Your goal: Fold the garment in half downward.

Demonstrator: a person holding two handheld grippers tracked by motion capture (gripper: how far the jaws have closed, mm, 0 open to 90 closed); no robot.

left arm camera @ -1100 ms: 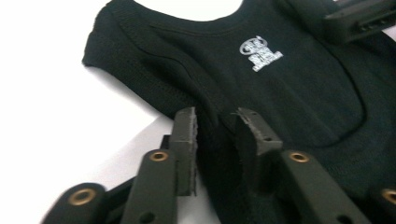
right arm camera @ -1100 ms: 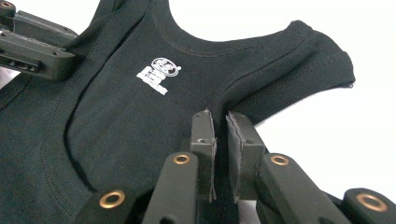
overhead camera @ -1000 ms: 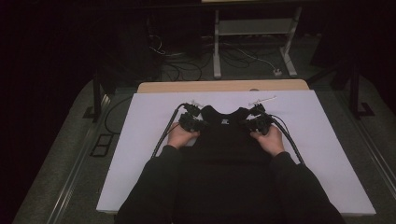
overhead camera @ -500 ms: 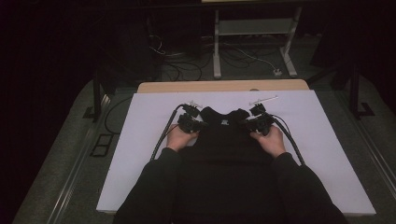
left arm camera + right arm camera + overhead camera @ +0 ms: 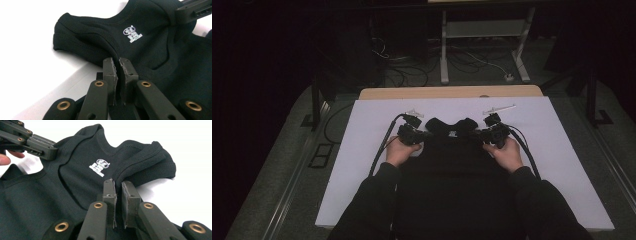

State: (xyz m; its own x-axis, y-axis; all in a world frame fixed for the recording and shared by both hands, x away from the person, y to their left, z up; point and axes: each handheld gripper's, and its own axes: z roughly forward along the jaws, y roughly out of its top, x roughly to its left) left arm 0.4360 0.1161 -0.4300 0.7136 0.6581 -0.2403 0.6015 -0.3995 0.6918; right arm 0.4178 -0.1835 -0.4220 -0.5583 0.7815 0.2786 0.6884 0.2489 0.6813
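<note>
Nearest me, the person's dark sleeves come in over the front edge of the counter (image 5: 362, 165), which is covered in white. A black top (image 5: 452, 165) lies flat on it between the forearms, its body running back under the arms and its neckline pointing away from the person. The left hand (image 5: 398, 152) holds the left gripper (image 5: 424, 135) at the garment's left shoulder; its jaws have just been closing and now stand nearly together, pinching a fold of the cloth at the armhole seam, as the left gripper view shows up close. The right hand (image 5: 507, 154) holds the right gripper (image 5: 478, 135) at the opposite shoulder, jaws likewise almost shut with the shoulder edge of the cloth caught between the pads. Between the two grips sits the scooped collar with a small white printed label (image 5: 132, 33) inside the neck. Cables trail back from each gripper along the counter. Beyond the far edge, a strip of bare wood, then a dark floor with a white metal stand (image 5: 484, 45) and loose wires
</note>
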